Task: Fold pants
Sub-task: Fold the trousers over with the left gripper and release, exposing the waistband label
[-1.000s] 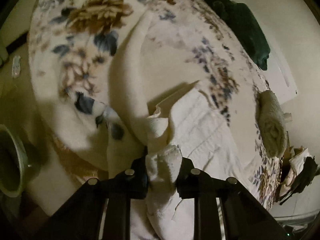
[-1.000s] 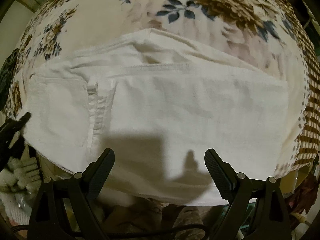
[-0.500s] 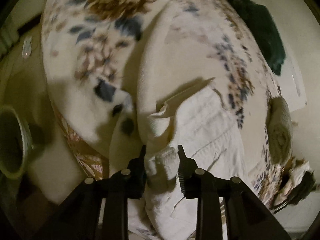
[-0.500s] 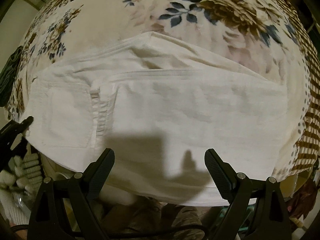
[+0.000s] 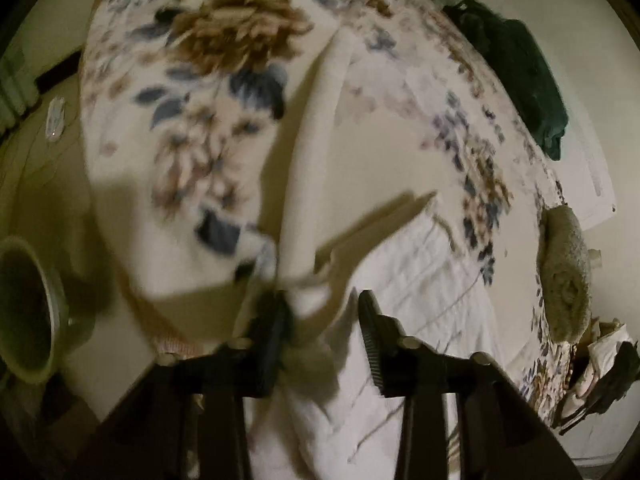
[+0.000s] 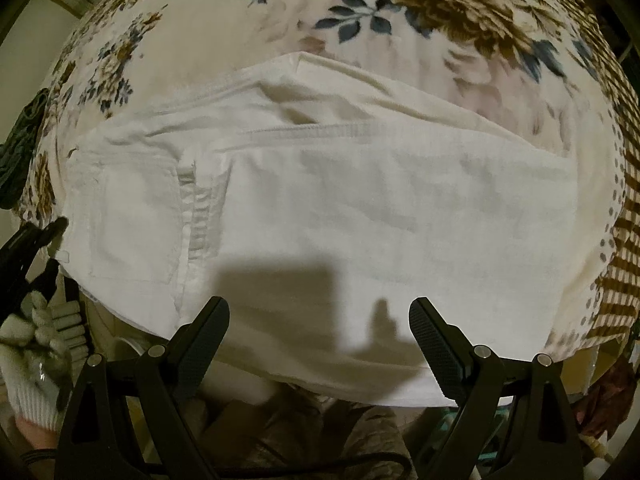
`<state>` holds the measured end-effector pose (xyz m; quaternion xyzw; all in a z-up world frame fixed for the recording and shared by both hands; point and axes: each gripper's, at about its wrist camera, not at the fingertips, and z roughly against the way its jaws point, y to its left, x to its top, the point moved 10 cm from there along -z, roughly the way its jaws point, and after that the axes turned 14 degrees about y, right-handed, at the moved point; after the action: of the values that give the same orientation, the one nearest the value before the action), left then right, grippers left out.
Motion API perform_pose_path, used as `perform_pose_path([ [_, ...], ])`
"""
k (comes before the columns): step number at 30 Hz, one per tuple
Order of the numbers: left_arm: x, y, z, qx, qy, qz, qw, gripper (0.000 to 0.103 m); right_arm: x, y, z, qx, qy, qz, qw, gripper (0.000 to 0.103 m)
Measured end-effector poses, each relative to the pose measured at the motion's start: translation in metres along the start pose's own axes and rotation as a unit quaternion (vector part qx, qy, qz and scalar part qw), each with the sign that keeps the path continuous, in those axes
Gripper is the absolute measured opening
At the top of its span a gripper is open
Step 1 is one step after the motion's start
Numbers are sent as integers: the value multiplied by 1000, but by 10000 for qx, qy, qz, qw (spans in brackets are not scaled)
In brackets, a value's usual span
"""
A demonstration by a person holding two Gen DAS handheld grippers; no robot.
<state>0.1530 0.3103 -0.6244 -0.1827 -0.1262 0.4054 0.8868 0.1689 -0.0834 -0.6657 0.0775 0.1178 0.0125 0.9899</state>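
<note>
White pants [image 6: 340,208] lie folded on a floral blanket [image 6: 400,12], waistband and back pocket [image 6: 132,220] at the left. My right gripper [image 6: 320,324] is open and empty, hovering over their near edge. In the left wrist view the pants [image 5: 420,280] lie in front of my left gripper [image 5: 324,320], whose jaws stand open around loose white cloth without pinching it. That view is blurred. The left gripper also shows at the left edge of the right wrist view [image 6: 28,252], held by a gloved hand [image 6: 28,360].
A dark green garment [image 5: 520,76] lies at the blanket's far right. A rolled beige towel [image 5: 564,276] sits at the right edge. A green cup [image 5: 28,312] stands at the left on the floor. The blanket's checked edge [image 6: 616,272] hangs at the right.
My left gripper has opened and let go of the white cloth it pinched, and it has shifted. My right gripper has stayed open over the pants.
</note>
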Motion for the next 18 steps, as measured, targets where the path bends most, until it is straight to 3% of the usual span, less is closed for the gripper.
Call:
perform_pose_path([
  [5,-9,-27,25,8,-322,-579,9978,10,5,-11,6,-5,-83,-102,9999,93],
  [11,-45,-92,74,-449,-445,-1067,9923,10,7,-26,15,125,-178,-245,9995,93],
  [15,-85,-156,95,-604,-375,-1819,9807,10,6,-53,33,220,-410,-421,9980,93],
  [18,-130,-210,100,-766,-188,-2472,9657,10,2,-86,47,269,-579,-691,9956,93],
])
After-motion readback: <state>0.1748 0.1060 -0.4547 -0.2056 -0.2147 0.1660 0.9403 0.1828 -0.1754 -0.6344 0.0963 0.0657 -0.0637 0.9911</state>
